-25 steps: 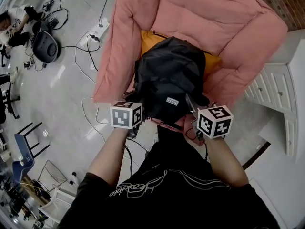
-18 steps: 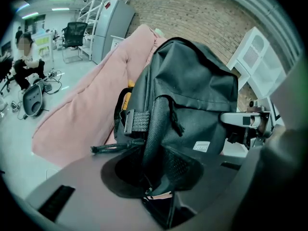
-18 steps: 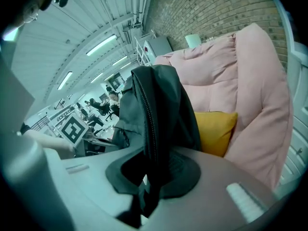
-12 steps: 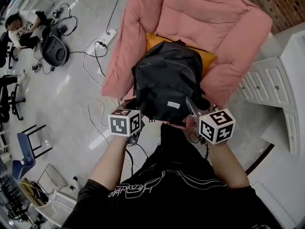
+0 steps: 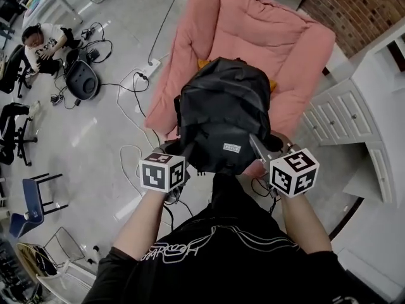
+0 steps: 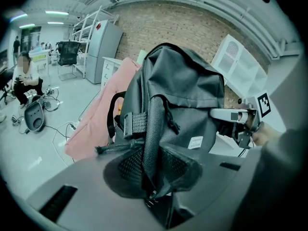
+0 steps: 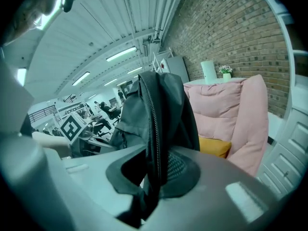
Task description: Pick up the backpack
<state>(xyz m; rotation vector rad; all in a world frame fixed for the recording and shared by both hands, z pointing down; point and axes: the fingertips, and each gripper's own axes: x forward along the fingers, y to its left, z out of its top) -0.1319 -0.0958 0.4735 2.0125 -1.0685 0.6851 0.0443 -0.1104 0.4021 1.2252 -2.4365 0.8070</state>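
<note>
The backpack hung mid-frame over the pink armchair, its long axis running up the picture away from both tongs. The left gripper was closing on fabric at its lower-left edge. The right gripper clamped the lower-right, equally near.

backpack: black, small white label | armchair: salmon pink | cushion: orange-yellow | left marker cube, right marker cube: white with black square patterns | brick wall: red-brown | drawer cabinet: white | floor: pale glossy grey | shirt: black, white line print
</note>
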